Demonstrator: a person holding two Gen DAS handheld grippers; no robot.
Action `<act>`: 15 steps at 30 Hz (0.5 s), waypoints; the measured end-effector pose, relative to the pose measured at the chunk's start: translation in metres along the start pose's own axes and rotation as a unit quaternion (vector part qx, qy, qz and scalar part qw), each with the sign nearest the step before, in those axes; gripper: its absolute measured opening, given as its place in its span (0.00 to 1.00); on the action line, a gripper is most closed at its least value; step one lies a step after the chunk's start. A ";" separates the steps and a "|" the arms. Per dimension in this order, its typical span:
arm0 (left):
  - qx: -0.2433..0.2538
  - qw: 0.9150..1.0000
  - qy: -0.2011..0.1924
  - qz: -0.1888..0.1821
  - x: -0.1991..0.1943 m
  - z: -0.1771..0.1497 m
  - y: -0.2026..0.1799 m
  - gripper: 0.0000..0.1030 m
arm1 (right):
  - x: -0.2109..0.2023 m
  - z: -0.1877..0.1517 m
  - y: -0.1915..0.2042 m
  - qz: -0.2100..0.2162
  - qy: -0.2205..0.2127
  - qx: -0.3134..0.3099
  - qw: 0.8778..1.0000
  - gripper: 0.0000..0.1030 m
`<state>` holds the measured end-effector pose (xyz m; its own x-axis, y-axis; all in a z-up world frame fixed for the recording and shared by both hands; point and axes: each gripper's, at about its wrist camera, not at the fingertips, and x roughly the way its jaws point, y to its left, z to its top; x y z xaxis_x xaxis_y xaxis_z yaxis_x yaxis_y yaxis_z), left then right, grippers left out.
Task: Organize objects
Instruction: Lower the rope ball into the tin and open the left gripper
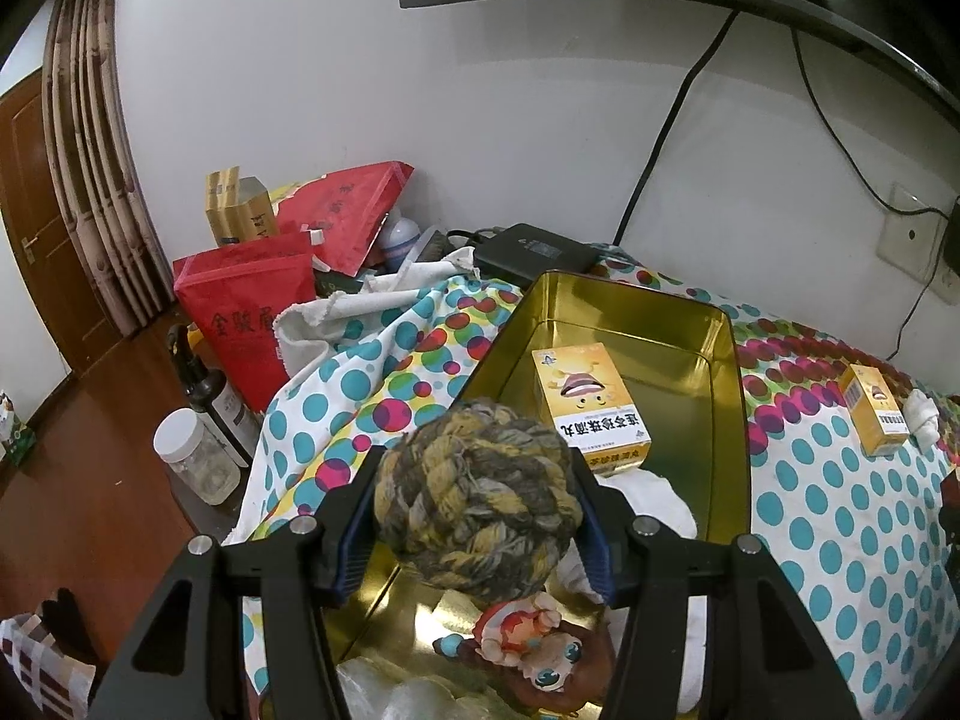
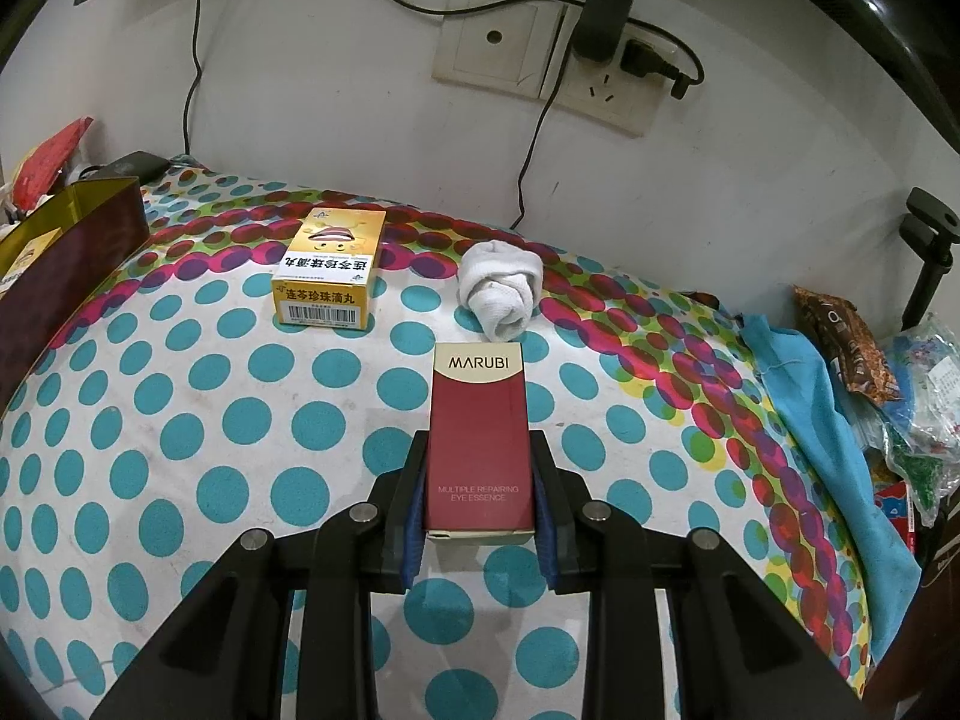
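Note:
My left gripper [image 1: 477, 501] is shut on a yellow-and-grey rope ball [image 1: 477, 495] and holds it above the near end of a gold tin box [image 1: 735, 372]. Inside the tin lie a yellow medicine box [image 1: 591, 408], a white cloth [image 1: 654, 504] and a small figurine [image 1: 528, 648]. My right gripper [image 2: 480, 468] is shut on a red MARUBI eye essence box [image 2: 480, 438] lying on the polka-dot cloth [image 2: 180, 420]. Beyond it lie a second yellow medicine box [image 2: 330, 267] and a rolled white sock [image 2: 501, 285].
Red bags [image 1: 252, 306], a dark bottle [image 1: 216, 402] and a clear jar [image 1: 192, 456] stand left of the tin. A black device [image 1: 534, 249] sits behind it. A blue cloth [image 2: 804, 396] and snack bags [image 2: 900, 384] lie at the right edge. Wall sockets [image 2: 540, 54] with cables are behind.

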<state>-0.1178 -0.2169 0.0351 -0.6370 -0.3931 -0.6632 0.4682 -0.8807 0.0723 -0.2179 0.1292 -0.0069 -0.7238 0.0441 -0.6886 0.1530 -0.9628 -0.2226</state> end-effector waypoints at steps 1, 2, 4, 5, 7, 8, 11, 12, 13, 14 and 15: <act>0.000 1.000 0.000 -0.001 0.000 0.000 -0.001 0.56 | 0.000 0.000 0.000 0.000 0.000 0.000 1.000 0.27; 0.000 1.000 0.001 -0.002 -0.001 -0.001 -0.001 0.56 | 0.000 0.000 0.000 -0.001 0.000 0.000 1.000 0.27; 0.003 1.000 0.000 -0.003 -0.001 -0.001 -0.002 0.56 | 0.000 0.000 0.000 -0.001 0.000 0.000 1.000 0.27; 0.003 1.000 0.000 -0.004 -0.002 -0.001 -0.002 0.56 | 0.000 0.000 0.000 0.000 -0.001 0.001 1.000 0.27; 0.003 1.000 0.000 -0.006 -0.003 -0.001 -0.003 0.56 | 0.000 0.000 0.000 0.000 0.000 0.001 1.000 0.27; 0.003 1.000 -0.004 -0.006 -0.006 -0.001 -0.003 0.57 | 0.000 0.000 0.000 -0.001 0.000 0.000 1.000 0.27; 0.004 1.000 -0.007 -0.012 -0.012 0.002 -0.005 0.63 | 0.000 0.000 0.000 0.000 0.000 0.000 1.000 0.27; 0.005 1.000 -0.006 -0.016 -0.013 0.003 -0.005 0.68 | 0.000 0.000 0.000 0.000 0.001 0.000 1.000 0.27; 0.005 1.000 -0.007 -0.021 -0.016 0.004 -0.005 0.71 | 0.000 0.000 0.000 0.000 0.001 0.000 1.000 0.27; 0.005 1.000 -0.011 -0.023 -0.020 0.005 -0.005 0.74 | 0.000 0.000 0.000 0.000 0.001 0.000 1.000 0.27; 0.004 1.000 -0.013 -0.022 -0.023 0.005 -0.004 0.75 | 0.000 0.000 0.000 0.000 0.000 0.000 1.000 0.27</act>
<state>-0.1078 -0.2059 0.0544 -0.6727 -0.3598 -0.6465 0.4334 -0.8998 0.0497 -0.2177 0.1291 -0.0066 -0.7235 0.0441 -0.6889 0.1533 -0.9628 -0.2226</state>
